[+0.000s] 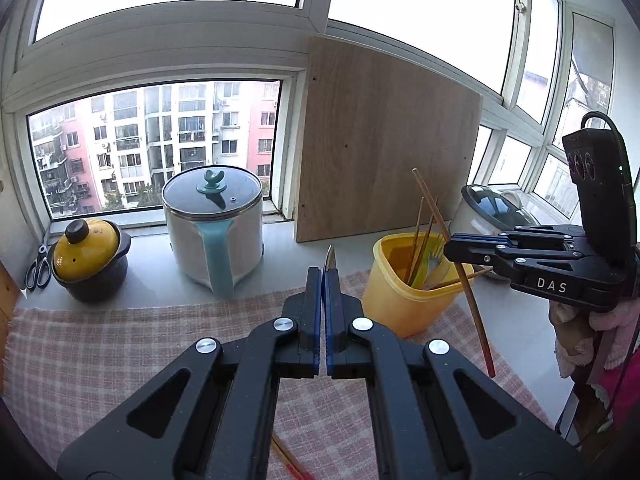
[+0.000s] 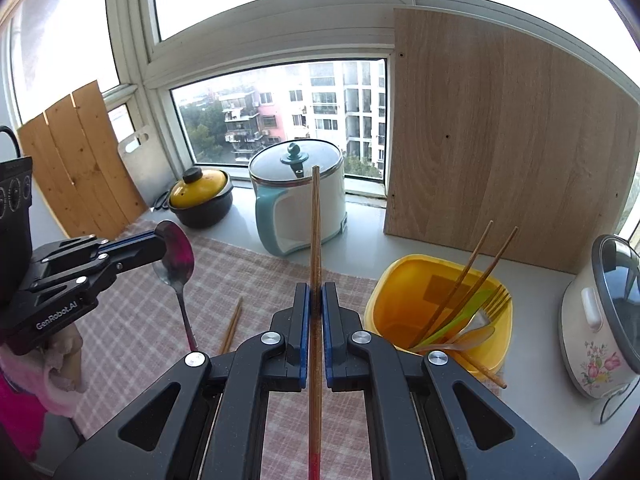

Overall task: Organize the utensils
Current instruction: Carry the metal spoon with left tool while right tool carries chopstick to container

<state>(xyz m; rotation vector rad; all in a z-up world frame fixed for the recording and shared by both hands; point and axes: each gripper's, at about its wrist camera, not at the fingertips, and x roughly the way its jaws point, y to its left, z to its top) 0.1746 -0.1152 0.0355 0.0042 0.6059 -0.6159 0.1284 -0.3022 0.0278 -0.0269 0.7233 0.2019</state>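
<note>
My left gripper (image 1: 324, 274) is shut on a metal spoon (image 1: 329, 257), seen edge-on between the pads. In the right wrist view the spoon (image 2: 175, 258) hangs handle-down from that gripper (image 2: 160, 240), above the checked cloth. My right gripper (image 2: 315, 290) is shut on a long wooden chopstick (image 2: 315, 224) with a red end. From the left wrist view that gripper (image 1: 450, 250) holds the chopstick (image 1: 466, 280) just right of a yellow tub (image 1: 404, 296). The tub (image 2: 400, 300) holds chopsticks, a fork and green cutlery. More chopsticks (image 2: 232, 326) lie on the cloth.
On the sill stand a white and teal electric pot (image 1: 214, 228), a dark clay pot with a yellow lid (image 1: 90, 258) and scissors (image 1: 38, 270). A wooden board (image 1: 384, 160) leans on the window. A flowered rice cooker (image 2: 600, 320) stands right of the tub.
</note>
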